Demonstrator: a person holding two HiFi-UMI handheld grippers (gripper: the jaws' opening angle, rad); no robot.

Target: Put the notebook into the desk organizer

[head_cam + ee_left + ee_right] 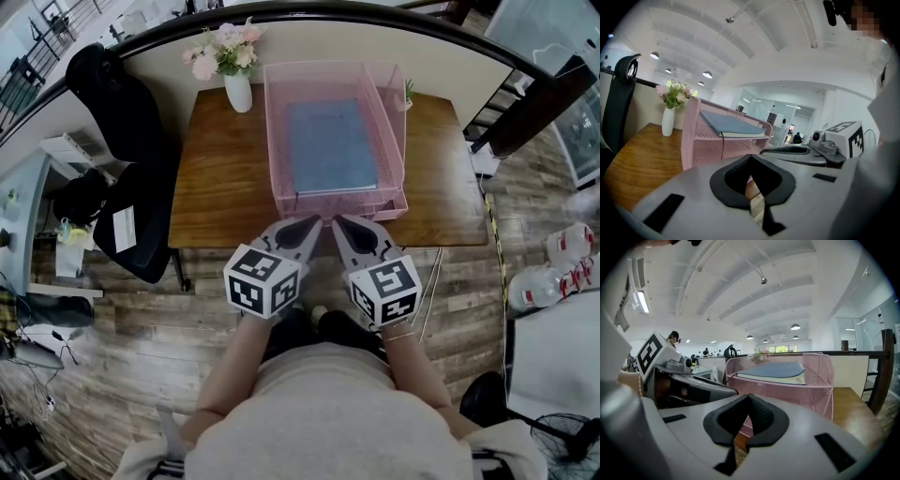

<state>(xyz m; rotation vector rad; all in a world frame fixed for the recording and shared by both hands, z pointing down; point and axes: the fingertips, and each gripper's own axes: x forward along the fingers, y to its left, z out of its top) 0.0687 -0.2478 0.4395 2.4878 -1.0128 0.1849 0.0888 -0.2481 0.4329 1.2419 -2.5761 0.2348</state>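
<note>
A blue notebook (330, 145) lies flat in the top tray of the pink mesh desk organizer (274, 131), which stands on the wooden desk (220, 178). My left gripper (314, 222) and right gripper (339, 223) hover side by side at the desk's front edge, just short of the organizer. Both are shut with nothing between their jaws. In the left gripper view the shut left gripper (751, 178) faces the organizer (701, 145) and the notebook (733, 125). The right gripper view shows the right gripper (746, 420) before the organizer (806, 397), with the notebook (776, 370) above.
A white vase of flowers (236, 80) stands at the desk's back left corner. A black office chair (122, 178) sits left of the desk. Water bottles (562, 267) lie on the floor at the right, and a dark railing post (534, 103) rises behind.
</note>
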